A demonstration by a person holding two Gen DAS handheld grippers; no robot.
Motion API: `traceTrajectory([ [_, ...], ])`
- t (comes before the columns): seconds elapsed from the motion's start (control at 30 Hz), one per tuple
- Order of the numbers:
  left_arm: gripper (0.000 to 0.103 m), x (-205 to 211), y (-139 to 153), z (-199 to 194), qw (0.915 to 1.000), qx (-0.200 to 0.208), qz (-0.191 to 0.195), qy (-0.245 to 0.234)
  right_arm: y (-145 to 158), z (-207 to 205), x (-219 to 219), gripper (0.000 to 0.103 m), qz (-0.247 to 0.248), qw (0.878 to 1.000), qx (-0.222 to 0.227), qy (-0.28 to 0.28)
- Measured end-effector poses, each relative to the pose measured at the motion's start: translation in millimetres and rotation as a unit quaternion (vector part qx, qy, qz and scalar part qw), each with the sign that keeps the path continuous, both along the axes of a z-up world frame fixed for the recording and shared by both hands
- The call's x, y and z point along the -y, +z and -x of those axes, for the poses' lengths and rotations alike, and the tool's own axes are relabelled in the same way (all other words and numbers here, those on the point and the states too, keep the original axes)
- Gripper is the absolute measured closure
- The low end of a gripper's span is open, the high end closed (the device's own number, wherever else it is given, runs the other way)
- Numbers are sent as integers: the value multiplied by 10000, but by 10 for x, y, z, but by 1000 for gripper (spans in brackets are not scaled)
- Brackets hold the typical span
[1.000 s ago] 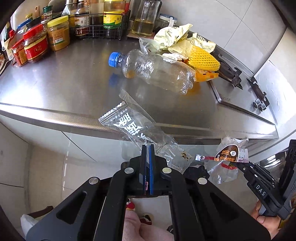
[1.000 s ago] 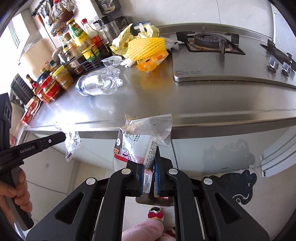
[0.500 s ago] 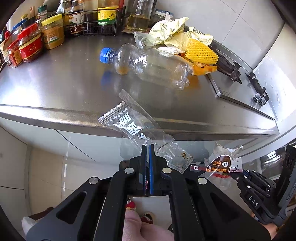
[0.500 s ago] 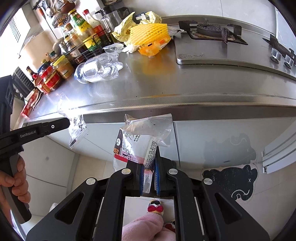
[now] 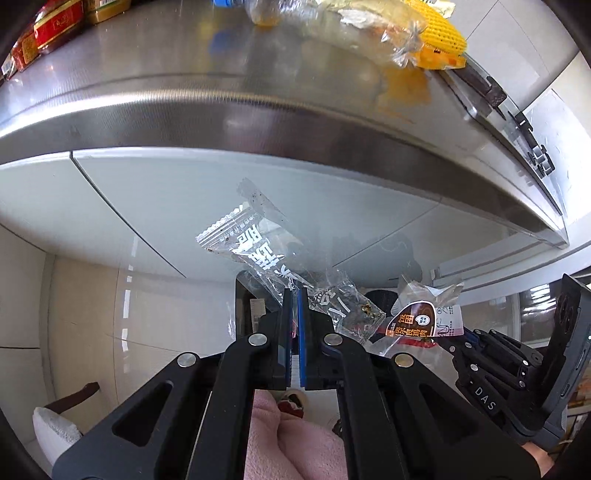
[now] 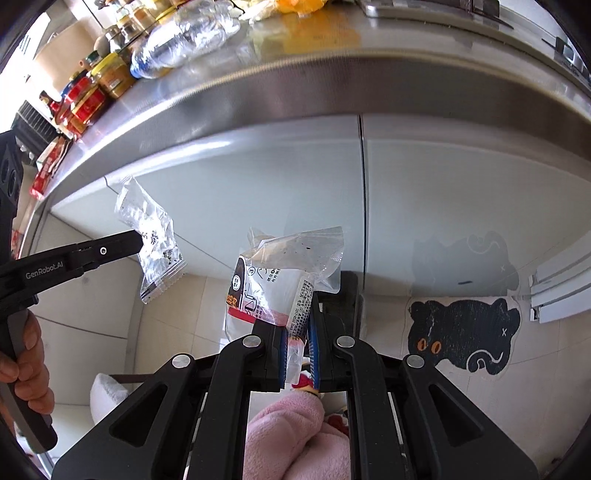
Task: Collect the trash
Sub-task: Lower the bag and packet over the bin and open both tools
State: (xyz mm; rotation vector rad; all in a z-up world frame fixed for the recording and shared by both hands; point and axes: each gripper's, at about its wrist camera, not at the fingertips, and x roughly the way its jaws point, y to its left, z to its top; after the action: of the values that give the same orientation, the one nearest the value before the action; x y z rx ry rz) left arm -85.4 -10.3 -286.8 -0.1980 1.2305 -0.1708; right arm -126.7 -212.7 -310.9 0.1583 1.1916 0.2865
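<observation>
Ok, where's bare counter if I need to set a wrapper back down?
The steel counter is bare along its front edge, between the red jars and the bottle. It's crowded behind the bottle, around the yellow net near the stove.

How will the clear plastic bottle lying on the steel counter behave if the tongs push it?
The bottle lies on its side, so it would probably roll. It looks nearly empty, with dented walls, so likely light and soft. The smooth steel counter may let it slide.
</observation>
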Motion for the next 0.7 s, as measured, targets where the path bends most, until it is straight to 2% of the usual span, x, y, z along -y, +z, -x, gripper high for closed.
traceTrajectory([
  [0.43,102,87,-1099,-156,9978,-643,103,-84,-1162,-19,-147,92,268,9973,-685,3],
  [0.7,101,-14,-1666,-300,9951,-973,197,15,-1729,-140,-204,89,271,9948,-979,-43],
])
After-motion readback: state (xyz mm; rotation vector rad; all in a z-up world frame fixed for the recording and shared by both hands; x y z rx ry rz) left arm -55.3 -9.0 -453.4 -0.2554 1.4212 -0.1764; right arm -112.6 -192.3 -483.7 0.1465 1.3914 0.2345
